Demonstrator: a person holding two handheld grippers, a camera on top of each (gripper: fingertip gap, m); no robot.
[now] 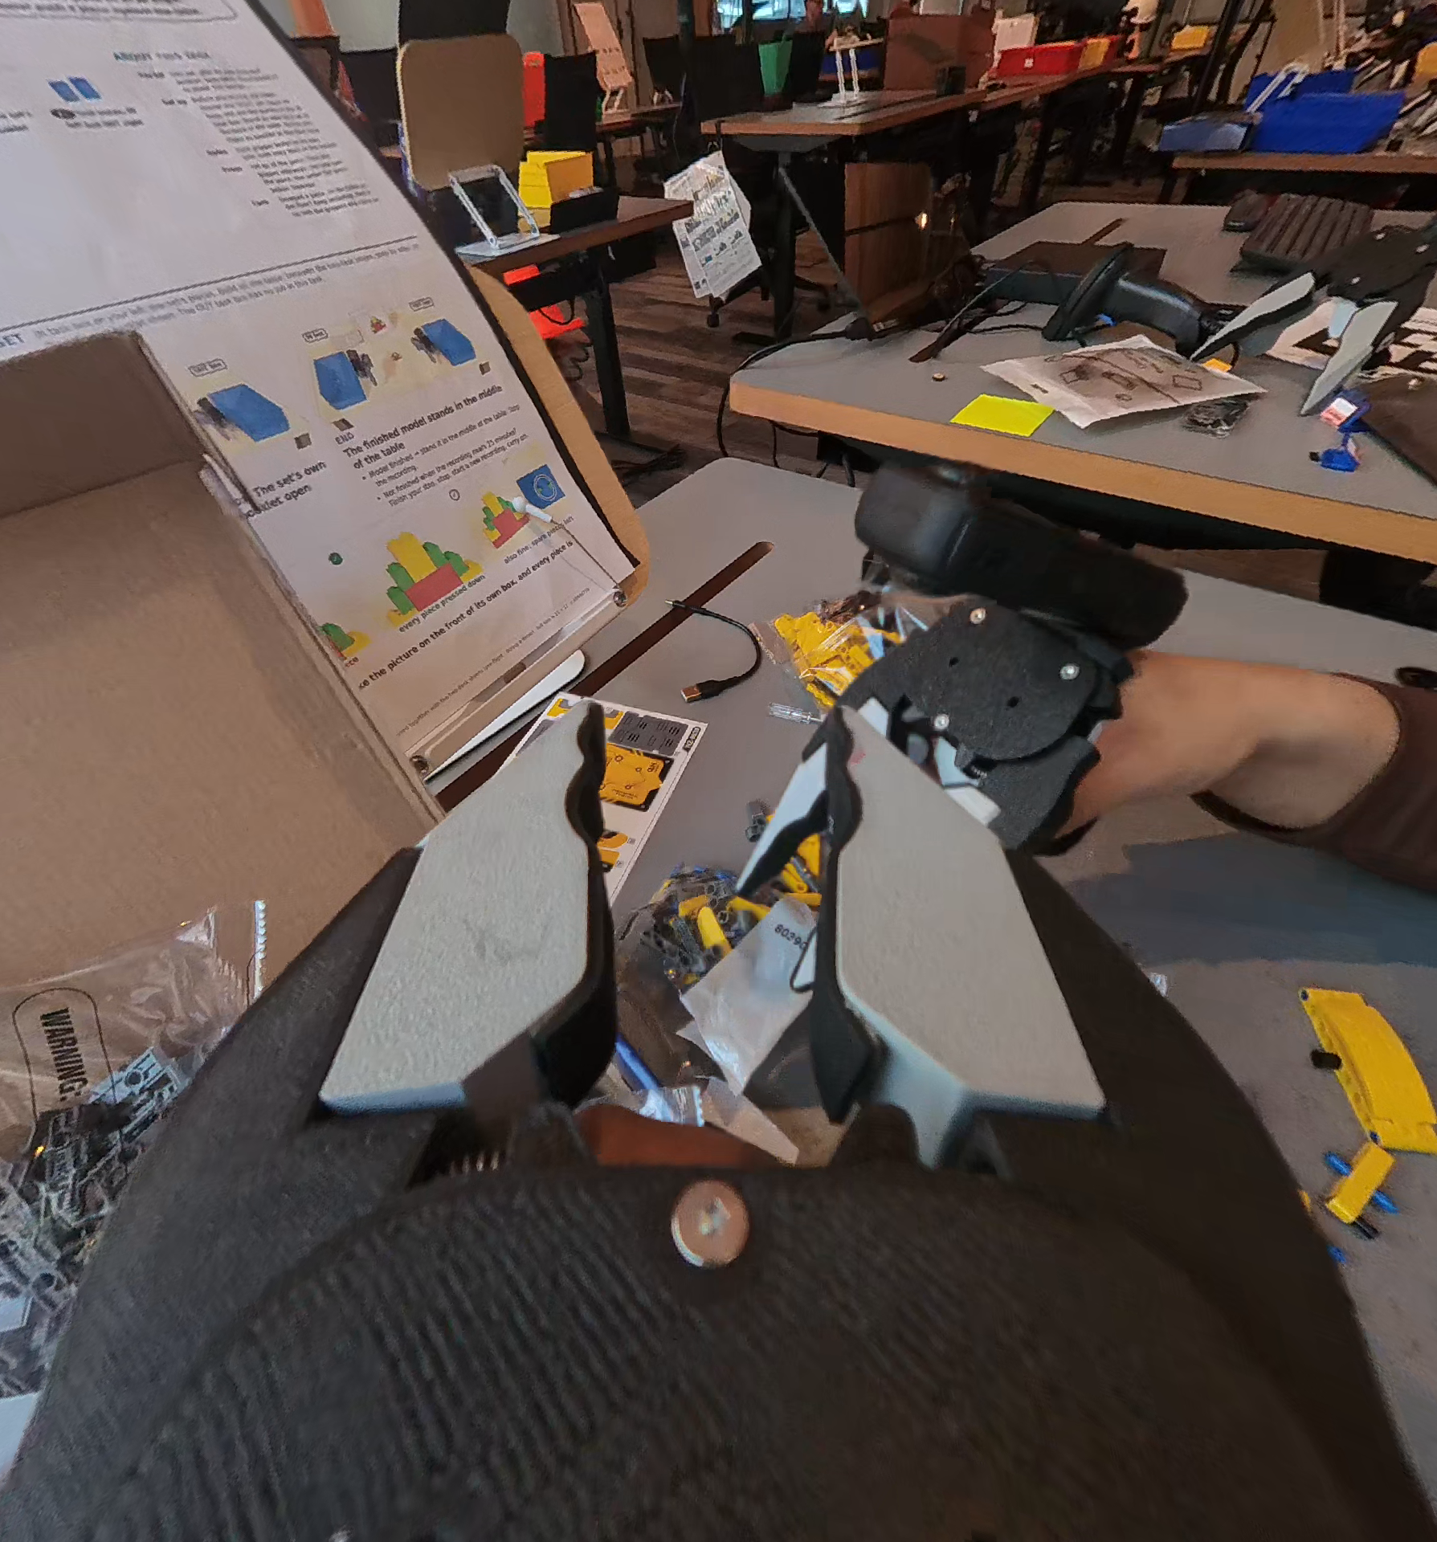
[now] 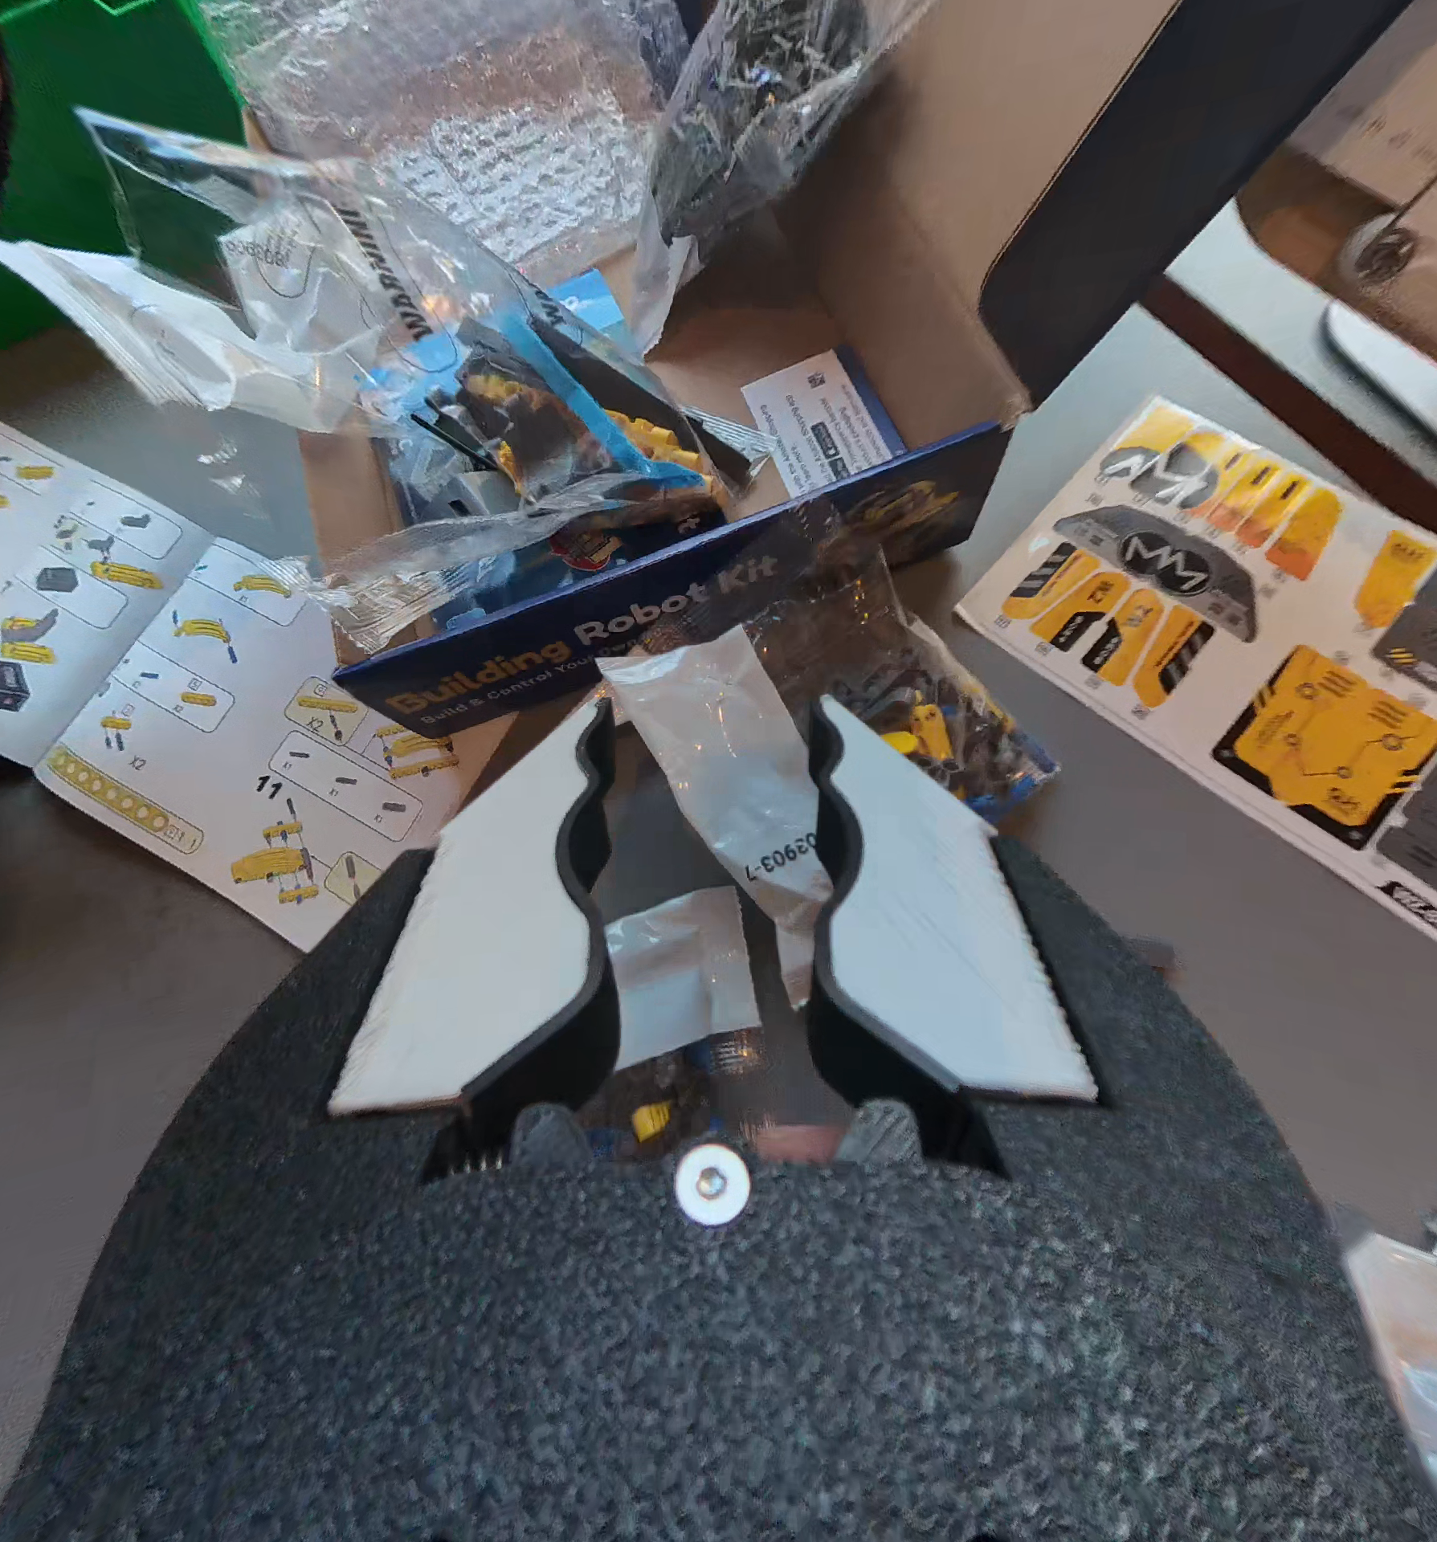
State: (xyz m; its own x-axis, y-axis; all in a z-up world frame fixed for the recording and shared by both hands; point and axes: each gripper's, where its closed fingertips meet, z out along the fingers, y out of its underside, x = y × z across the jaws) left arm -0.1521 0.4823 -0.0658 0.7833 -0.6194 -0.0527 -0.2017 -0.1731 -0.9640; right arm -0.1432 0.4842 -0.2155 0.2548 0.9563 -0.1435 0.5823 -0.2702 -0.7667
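Note:
My left gripper (image 1: 711, 751) is open over a clear plastic bag of small yellow, blue and black parts (image 1: 715, 926) that lies on the grey table (image 1: 1199, 918). My right gripper (image 1: 769, 843), held by a hand from the right, points its tips down at the same bag. In the right wrist view my right gripper (image 2: 715, 726) is open, and the white top flap of the bag (image 2: 723, 793) runs up between its fingers, leaning on the right one. The bag's parts (image 2: 940, 718) lie just past the tips.
An open cardboard box (image 1: 114, 667) with more bags (image 1: 72, 1126) stands at the left; it also shows in the right wrist view (image 2: 865, 275). A sticker sheet (image 2: 1240, 667), an open booklet (image 2: 156, 667), an upright printed sheet (image 1: 322, 375), loose yellow parts (image 1: 1366, 1076) and a cable (image 1: 723, 659) lie around. Some 15 cm of space lies between my two pairs of fingers.

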